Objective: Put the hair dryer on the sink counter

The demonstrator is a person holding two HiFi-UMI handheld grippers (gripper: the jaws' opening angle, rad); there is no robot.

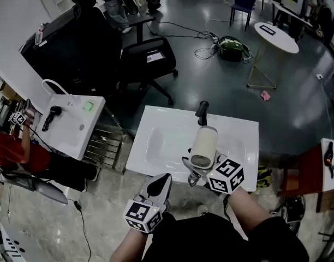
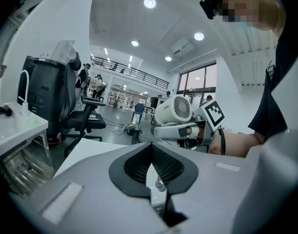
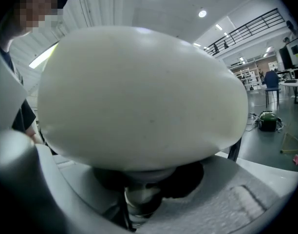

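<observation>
A white hair dryer (image 1: pixel 203 146) hangs upright over the front right part of the white sink counter (image 1: pixel 156 146), its round rear grille facing me. My right gripper (image 1: pixel 193 172) is shut on its handle from below. In the right gripper view the dryer's pale body (image 3: pixel 139 91) fills the frame, and the handle (image 3: pixel 141 199) sits between the jaws. My left gripper (image 1: pixel 159 185) is just left of it at the counter's front edge, shut and holding nothing. In the left gripper view its black pads (image 2: pixel 139 167) meet, and the dryer (image 2: pixel 174 109) shows ahead to the right.
A black faucet (image 1: pixel 202 112) stands at the counter's back edge. A second white sink unit (image 1: pixel 69 125) with a black hair dryer (image 1: pixel 51 117) stands to the left, beside a person in red (image 1: pixel 14 152). A black office chair (image 1: pixel 148 59) is behind.
</observation>
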